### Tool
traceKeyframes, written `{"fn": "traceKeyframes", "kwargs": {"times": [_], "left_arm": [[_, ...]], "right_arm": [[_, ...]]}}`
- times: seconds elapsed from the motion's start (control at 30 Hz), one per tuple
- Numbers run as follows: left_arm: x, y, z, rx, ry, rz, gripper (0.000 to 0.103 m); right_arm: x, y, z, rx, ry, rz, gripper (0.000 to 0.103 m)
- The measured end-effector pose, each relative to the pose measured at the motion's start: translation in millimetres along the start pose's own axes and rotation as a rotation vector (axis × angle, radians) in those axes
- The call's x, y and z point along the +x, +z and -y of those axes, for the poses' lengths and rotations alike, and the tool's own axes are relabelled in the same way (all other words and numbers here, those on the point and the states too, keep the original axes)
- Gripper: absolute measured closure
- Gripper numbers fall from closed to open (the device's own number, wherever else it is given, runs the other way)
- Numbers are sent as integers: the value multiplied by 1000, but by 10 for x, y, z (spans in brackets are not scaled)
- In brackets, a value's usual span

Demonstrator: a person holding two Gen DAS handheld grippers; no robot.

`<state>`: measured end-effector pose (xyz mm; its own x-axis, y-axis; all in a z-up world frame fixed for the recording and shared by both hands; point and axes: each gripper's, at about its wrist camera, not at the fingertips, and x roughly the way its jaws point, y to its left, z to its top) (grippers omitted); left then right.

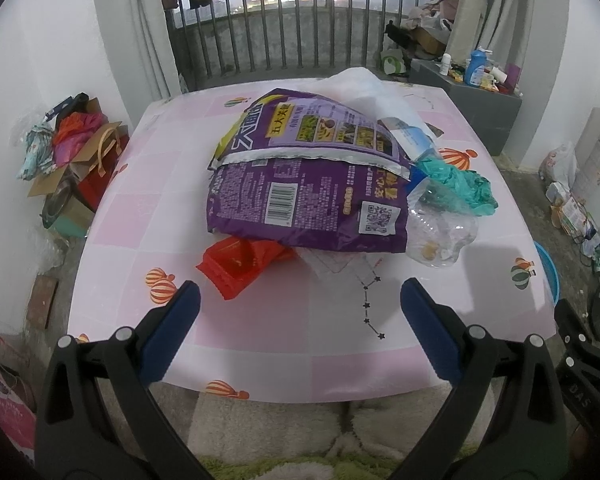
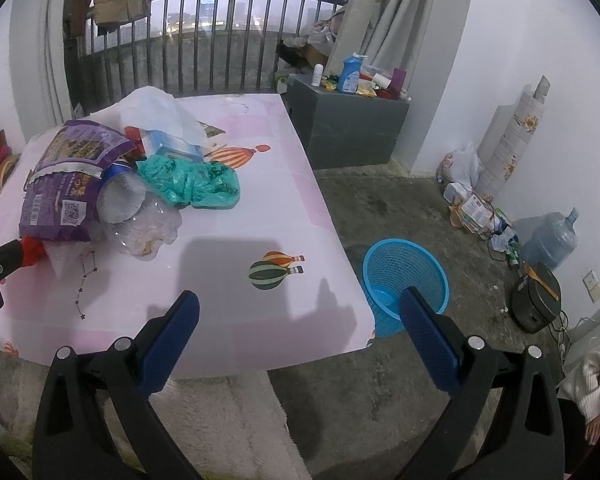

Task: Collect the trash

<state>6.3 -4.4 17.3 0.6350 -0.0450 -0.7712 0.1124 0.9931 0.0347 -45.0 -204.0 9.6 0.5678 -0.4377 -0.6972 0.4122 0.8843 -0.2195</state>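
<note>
Currently both grippers, left gripper (image 1: 300, 312) and right gripper (image 2: 300, 316), have fingers spread wide, holding nothing. Trash heap sits mid-desk (image 1: 260, 332) around the purple bag (image 1: 300, 184). Risk: lifting that bag could roll the crushed bottle (image 1: 440, 232) beside it off the desk, missing the blue basket (image 2: 404, 276) on the floor.

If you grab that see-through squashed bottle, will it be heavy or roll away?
Probably light: the clear plastic bottle looks almost empty. It seems crumpled, so it likely won't roll far. Its thin wall may buckle and slip, and the purple bag resting on it could shift.
</note>
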Motion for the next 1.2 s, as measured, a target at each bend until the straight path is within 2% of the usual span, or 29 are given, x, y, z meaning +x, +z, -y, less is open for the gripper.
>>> {"fn": "traceKeyframes", "kwargs": {"times": [0.93, 1.03, 1.2], "left_arm": [[135, 37, -57, -30, 12, -39, 7], [151, 78, -95, -21, 12, -20, 7], [161, 204, -181, 22, -7, 48, 7]], "right_arm": [[76, 30, -100, -24, 12, -11, 6], [66, 105, -128, -37, 35, 15, 6], [-71, 311, -161, -47, 123, 140, 6]]}}
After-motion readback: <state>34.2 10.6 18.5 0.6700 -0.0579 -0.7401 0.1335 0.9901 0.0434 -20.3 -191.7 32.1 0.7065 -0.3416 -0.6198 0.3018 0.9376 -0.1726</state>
